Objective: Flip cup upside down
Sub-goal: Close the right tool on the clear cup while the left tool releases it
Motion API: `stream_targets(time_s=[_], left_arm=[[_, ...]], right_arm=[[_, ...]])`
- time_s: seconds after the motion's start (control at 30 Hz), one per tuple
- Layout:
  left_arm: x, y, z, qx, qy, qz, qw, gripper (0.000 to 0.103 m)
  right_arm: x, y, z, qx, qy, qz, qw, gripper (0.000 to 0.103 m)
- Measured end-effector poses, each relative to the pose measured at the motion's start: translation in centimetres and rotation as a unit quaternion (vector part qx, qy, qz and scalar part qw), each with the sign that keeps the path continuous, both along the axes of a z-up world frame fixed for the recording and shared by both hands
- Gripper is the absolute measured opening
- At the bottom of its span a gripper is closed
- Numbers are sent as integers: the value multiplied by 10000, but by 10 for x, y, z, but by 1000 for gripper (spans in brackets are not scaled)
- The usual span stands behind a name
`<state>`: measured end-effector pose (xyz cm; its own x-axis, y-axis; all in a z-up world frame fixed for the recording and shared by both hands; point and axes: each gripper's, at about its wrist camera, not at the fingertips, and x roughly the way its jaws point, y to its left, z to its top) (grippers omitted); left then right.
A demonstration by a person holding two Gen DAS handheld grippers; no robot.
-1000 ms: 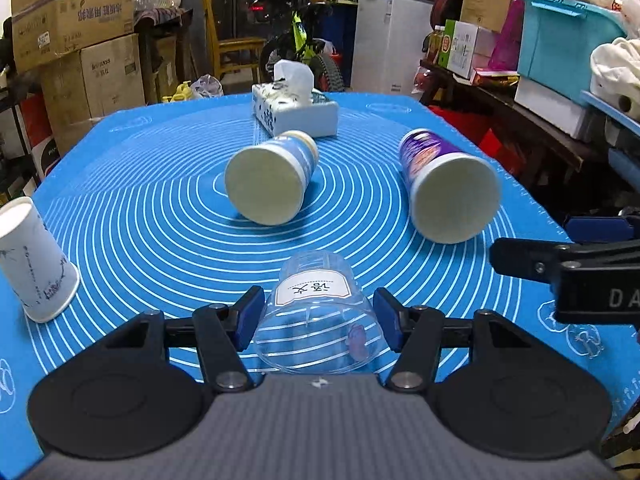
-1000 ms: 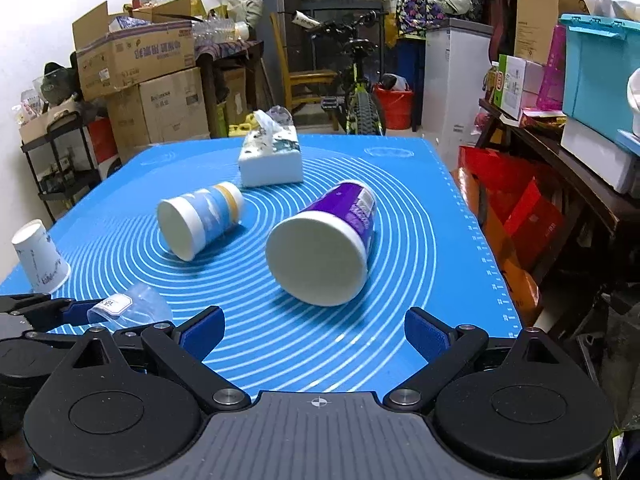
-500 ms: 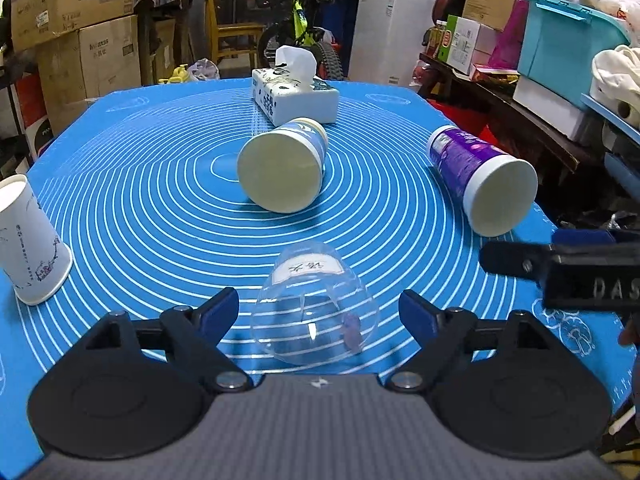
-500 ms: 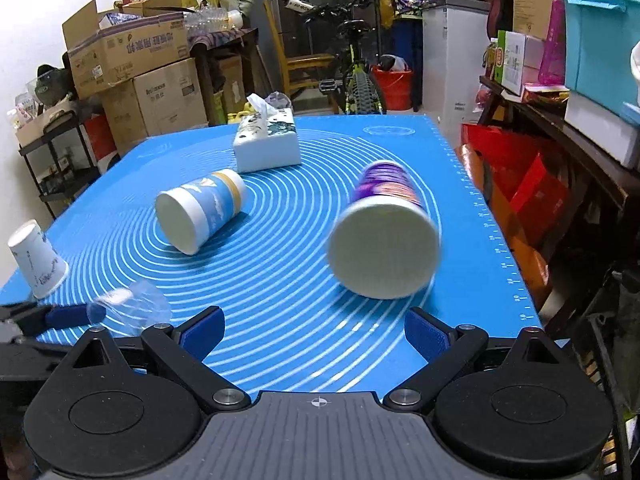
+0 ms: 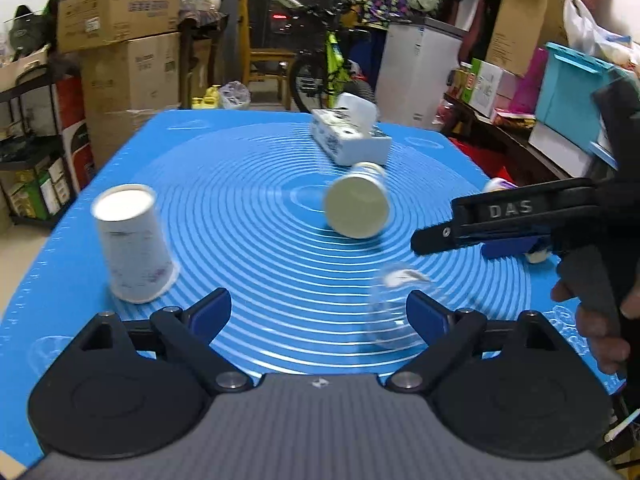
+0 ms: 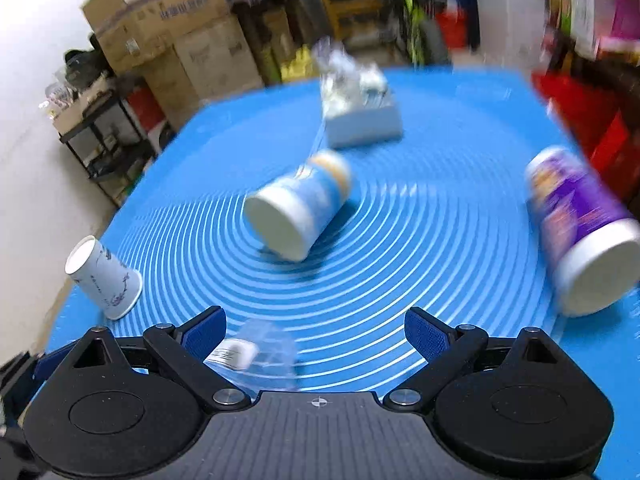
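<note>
On the blue mat [image 5: 256, 184]: I see the clear plastic cup [image 5: 394, 308] standing mouth-down.
Left gripper [image 5: 319, 312]: wide, holds nothing.
Right gripper [image 6: 315, 330]: wide, holds nothing.

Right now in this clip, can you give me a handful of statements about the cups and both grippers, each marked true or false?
1. The left gripper is shut on the clear plastic cup. False: it is open and holds nothing; the cup sits by its right finger.
2. The white paper cup stands mouth down on the blue mat. True.
3. The blue-and-white cup lies on its side. True.
4. The purple cup stands upright beside the tissue box. False: it lies on its side near the mat's right edge, far from the box.
5. The right gripper is open and empty. True.
</note>
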<state>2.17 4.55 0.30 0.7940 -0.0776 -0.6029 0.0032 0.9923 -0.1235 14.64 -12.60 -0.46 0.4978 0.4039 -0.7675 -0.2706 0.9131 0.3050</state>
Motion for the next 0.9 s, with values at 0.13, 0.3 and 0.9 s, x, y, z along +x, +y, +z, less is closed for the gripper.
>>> stream_targets(time_s=[0.13, 0.3, 0.9], left_arm=[[5, 17, -4, -62, 110, 277, 9995, 94], [10, 21, -11, -87, 184, 328, 9993, 94], [6, 29, -15, -278, 235, 412, 9985, 94]], right_arm=[[18, 8, -23, 316, 832, -117, 9960, 90], [26, 12, -36, 415, 1258, -191, 9910, 86], [17, 38, -23, 256, 1172, 281, 9924, 56]])
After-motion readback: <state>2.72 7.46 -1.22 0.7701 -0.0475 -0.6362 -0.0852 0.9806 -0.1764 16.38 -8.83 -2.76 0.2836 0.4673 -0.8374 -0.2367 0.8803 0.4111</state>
